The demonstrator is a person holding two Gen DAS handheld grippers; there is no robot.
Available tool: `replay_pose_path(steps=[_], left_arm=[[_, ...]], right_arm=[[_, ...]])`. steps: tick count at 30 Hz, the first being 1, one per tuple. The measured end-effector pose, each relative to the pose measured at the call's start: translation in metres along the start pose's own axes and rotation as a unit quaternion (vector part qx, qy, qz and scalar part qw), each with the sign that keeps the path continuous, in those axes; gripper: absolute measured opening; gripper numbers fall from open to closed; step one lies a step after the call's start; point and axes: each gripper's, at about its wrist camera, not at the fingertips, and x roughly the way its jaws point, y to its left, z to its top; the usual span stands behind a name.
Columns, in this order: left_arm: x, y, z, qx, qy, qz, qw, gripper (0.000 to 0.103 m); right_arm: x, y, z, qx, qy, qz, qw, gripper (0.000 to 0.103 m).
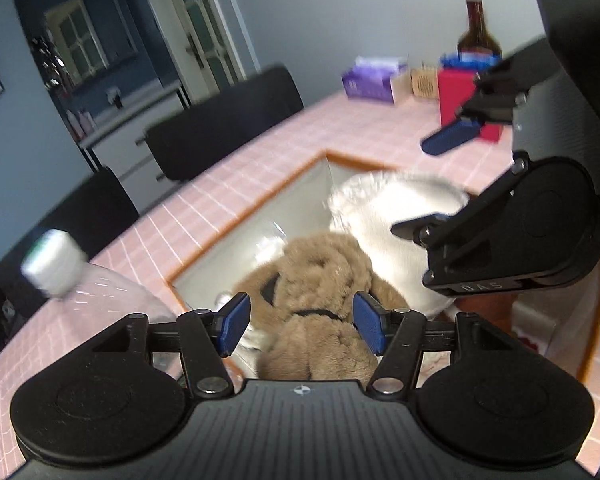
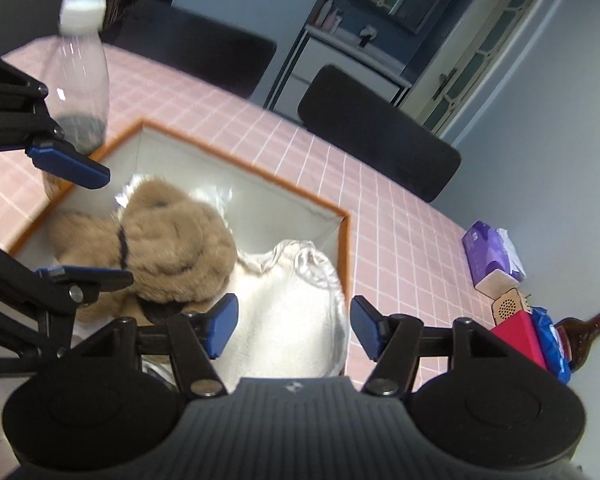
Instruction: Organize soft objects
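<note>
Jaws of my left gripper [image 1: 300, 326] and right gripper [image 2: 292, 328] stood released above the orange-rimmed box [image 2: 260, 178] holding teddy bear [image 2: 172, 236], white cloth [image 2: 292, 316]; pink-tiled surface [image 2: 380, 208], black chairs [image 2: 376, 128] behind.

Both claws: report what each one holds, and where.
Nothing held. The left claw and right claw stand open above the brown plush bear and white fluffy cloth.

At the bottom of each frame a black hand-held gripper is seen: the left hand-held gripper [image 1: 301, 326] and the right hand-held gripper [image 2: 293, 329]. Ribbed housings, round discs and silver screws are shown. Blue pads [image 1: 232, 325] are fitted on the fingers.
</note>
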Motion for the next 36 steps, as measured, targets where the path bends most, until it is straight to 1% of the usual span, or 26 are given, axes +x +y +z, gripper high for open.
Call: replay_pose_path(steps=[4,7,10,12,14,16,18,19,20,21,23,25,27,28,31,34,35,36], left_arm=[[-0.041,0.011,-0.007,-0.030,-0.072,0.003,0.9969,0.070],[-0.071,0.017,-0.020,-0.057,-0.126,0.015,0.9903,0.070],[-0.098,0.017,-0.034,-0.078,-0.177,0.034,0.9805,0.069],[-0.112,0.016,-0.043,-0.092,-0.203,0.050,0.9735,0.069],[-0.122,0.014,-0.054,-0.110,-0.226,0.067,0.9656,0.070],[-0.130,0.012,-0.066,-0.135,-0.243,0.085,0.9568,0.071],[-0.138,0.013,-0.077,-0.165,-0.249,0.108,0.9483,0.074],[-0.141,0.014,-0.085,-0.180,-0.251,0.117,0.9439,0.075],[-0.144,0.014,-0.092,-0.185,-0.247,0.114,0.9443,0.076],[-0.147,0.015,-0.099,-0.193,-0.249,0.122,0.9413,0.077],[-0.153,0.016,-0.112,-0.196,-0.250,0.134,0.9387,0.083],[-0.158,0.014,-0.122,-0.194,-0.250,0.148,0.9369,0.085],[-0.163,0.013,-0.135,-0.192,-0.252,0.164,0.9344,0.086],[-0.164,0.010,-0.138,-0.192,-0.250,0.172,0.9334,0.090],[-0.165,0.005,-0.147,-0.188,-0.243,0.180,0.9344,0.096],[-0.163,0.005,-0.161,-0.186,-0.240,0.160,0.9392,0.097],[-0.163,0.008,-0.168,-0.190,-0.231,0.154,0.9417,0.097],[-0.161,0.010,-0.172,-0.193,-0.221,0.146,0.9447,0.097]], right_arm=[[-0.031,-0.006,0.004,0.041,-0.034,0.007,0.999,0.068],[-0.061,-0.003,0.002,0.090,-0.072,0.021,0.993,0.073],[-0.088,0.007,-0.004,0.135,-0.106,0.033,0.985,0.075],[-0.105,0.019,-0.009,0.144,-0.133,0.034,0.980,0.077],[-0.116,0.029,-0.014,0.155,-0.157,0.034,0.975,0.079],[-0.124,0.037,-0.021,0.173,-0.175,0.039,0.968,0.084],[-0.126,0.045,-0.026,0.189,-0.184,0.038,0.964,0.085],[-0.128,0.051,-0.029,0.194,-0.185,0.028,0.963,0.085],[-0.129,0.058,-0.032,0.195,-0.184,0.019,0.963,0.085],[-0.131,0.065,-0.035,0.194,-0.181,0.014,0.964,0.087],[-0.141,0.078,-0.043,0.191,-0.172,0.019,0.966,0.091],[-0.153,0.088,-0.054,0.198,-0.184,0.029,0.962,0.093],[-0.162,0.100,-0.067,0.206,-0.203,0.016,0.957,0.093],[-0.165,0.104,-0.073,0.213,-0.211,0.008,0.954,0.093],[-0.169,0.115,-0.093,0.256,-0.224,0.001,0.940,0.093],[-0.167,0.126,-0.112,0.294,-0.224,-0.008,0.929,0.093],[-0.164,0.131,-0.116,0.293,-0.221,-0.011,0.930,0.093],[-0.160,0.136,-0.119,0.286,-0.214,-0.017,0.934,0.093]])
